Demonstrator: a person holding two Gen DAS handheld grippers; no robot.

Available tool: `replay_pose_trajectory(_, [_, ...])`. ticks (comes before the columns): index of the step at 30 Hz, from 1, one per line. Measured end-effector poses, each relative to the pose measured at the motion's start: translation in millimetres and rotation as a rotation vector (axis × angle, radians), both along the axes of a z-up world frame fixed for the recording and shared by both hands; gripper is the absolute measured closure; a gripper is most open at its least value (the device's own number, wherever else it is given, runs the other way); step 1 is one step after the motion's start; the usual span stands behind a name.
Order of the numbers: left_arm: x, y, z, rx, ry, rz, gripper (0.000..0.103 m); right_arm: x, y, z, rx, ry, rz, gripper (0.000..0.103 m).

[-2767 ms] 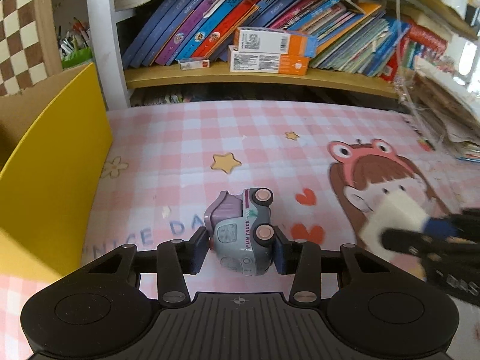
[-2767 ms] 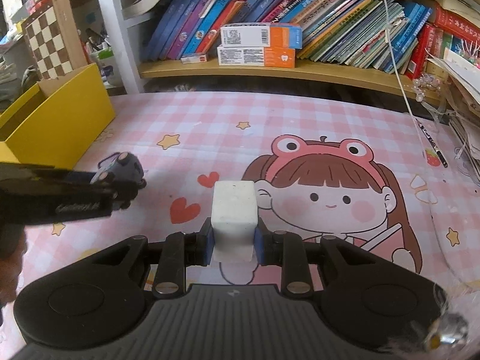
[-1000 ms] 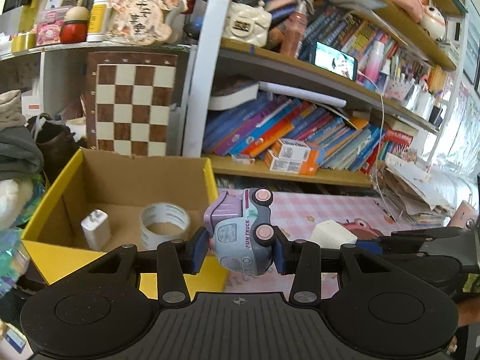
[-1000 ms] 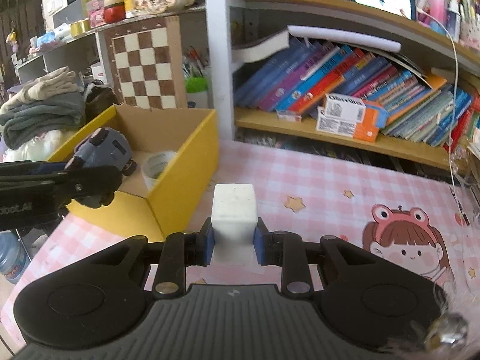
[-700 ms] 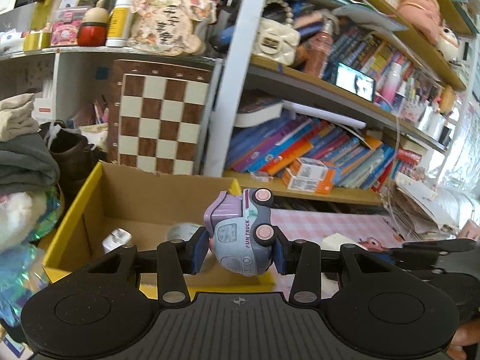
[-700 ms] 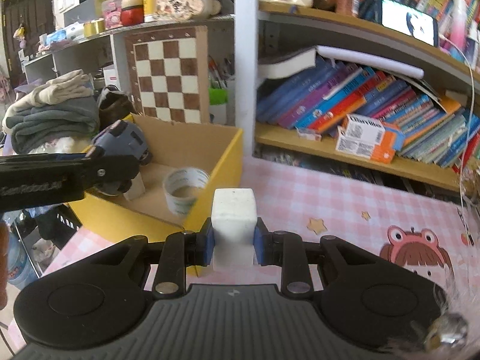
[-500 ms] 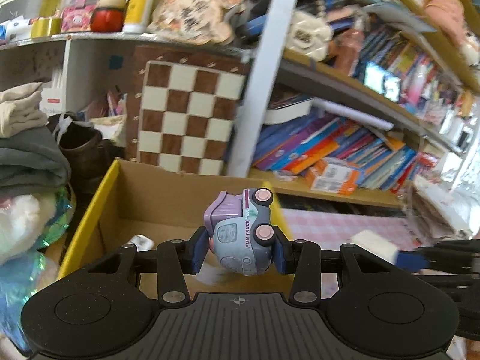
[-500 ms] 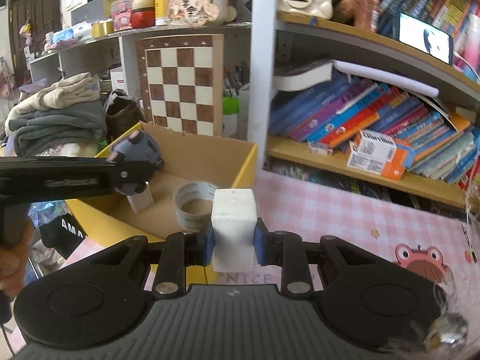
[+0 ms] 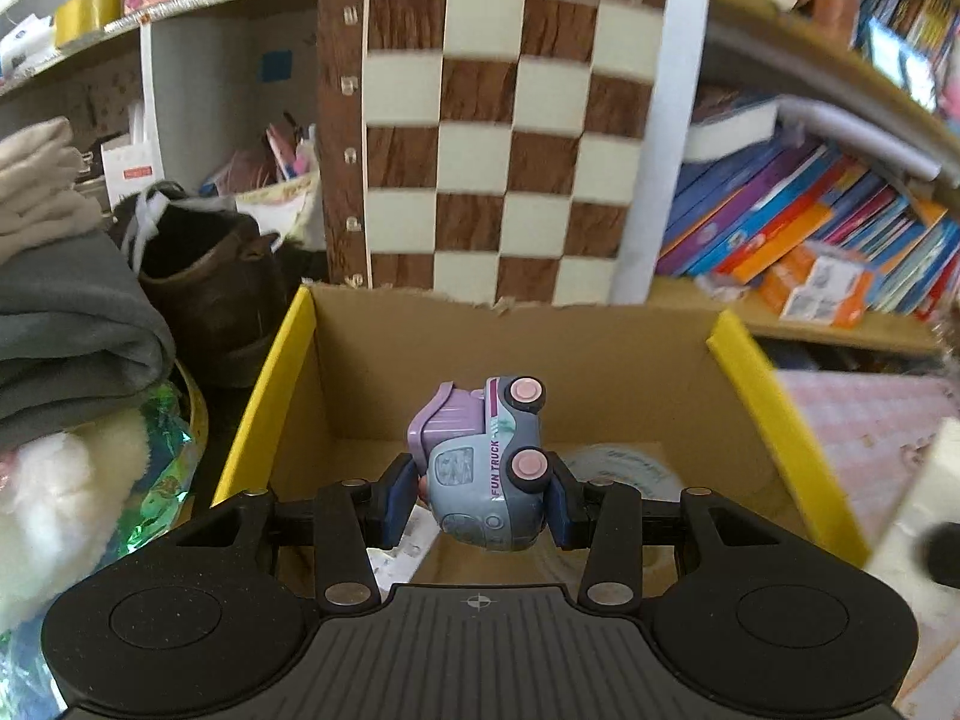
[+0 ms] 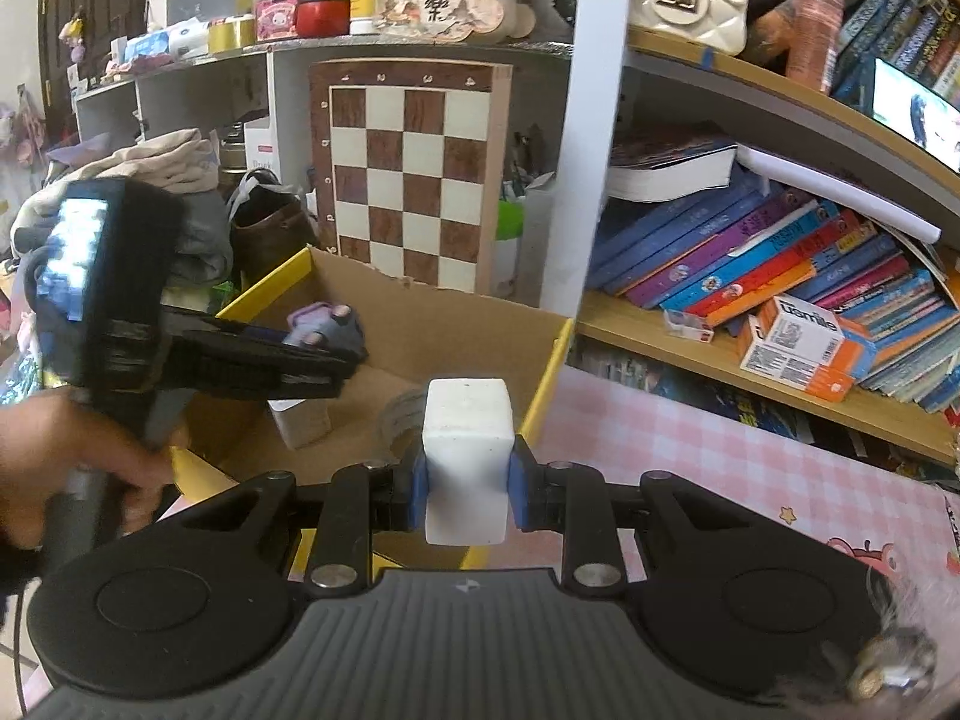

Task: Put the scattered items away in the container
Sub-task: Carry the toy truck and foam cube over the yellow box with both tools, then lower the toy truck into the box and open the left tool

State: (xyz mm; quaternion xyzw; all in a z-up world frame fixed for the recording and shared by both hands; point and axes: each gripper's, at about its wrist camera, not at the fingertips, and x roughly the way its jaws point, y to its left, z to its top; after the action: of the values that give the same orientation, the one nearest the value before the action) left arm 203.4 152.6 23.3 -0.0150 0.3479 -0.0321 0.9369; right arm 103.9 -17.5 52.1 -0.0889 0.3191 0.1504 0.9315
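My left gripper (image 9: 480, 501) is shut on a grey and purple toy truck (image 9: 483, 462) and hangs over the open yellow cardboard box (image 9: 774, 414). A roll of clear tape (image 9: 624, 471) lies on the box floor behind the truck. My right gripper (image 10: 467, 492) is shut on a white block (image 10: 467, 450), just before the box's near right wall (image 10: 549, 375). In the right wrist view the left gripper (image 10: 327, 360) with the truck (image 10: 324, 324) reaches over the box from the left, and a small white item (image 10: 300, 420) stands inside.
A chessboard (image 10: 414, 180) leans behind the box. Bookshelves with books (image 10: 780, 276) and an orange carton (image 10: 804, 348) run along the right. Folded clothes (image 9: 66, 288) and a brown shoe (image 9: 210, 294) sit left of the box. The pink checked mat (image 10: 720, 468) spreads right.
Both grippers have moved left from the mat toward the box. The left one now hangs over the box's inside with the truck; the right one has come up to its near wall.
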Motion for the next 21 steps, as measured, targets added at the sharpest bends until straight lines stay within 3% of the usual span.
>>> replay_pose_trajectory(6, [7, -6, -2, 0.057, 0.014, -0.023, 0.061, 4, 1, -3, 0.002, 0.007, -0.016, 0.078])
replay_pose_trajectory(21, [7, 5, -4, 0.008, 0.060, 0.029, 0.061, 5, 10, -8, -0.005, 0.010, -0.004, 0.078])
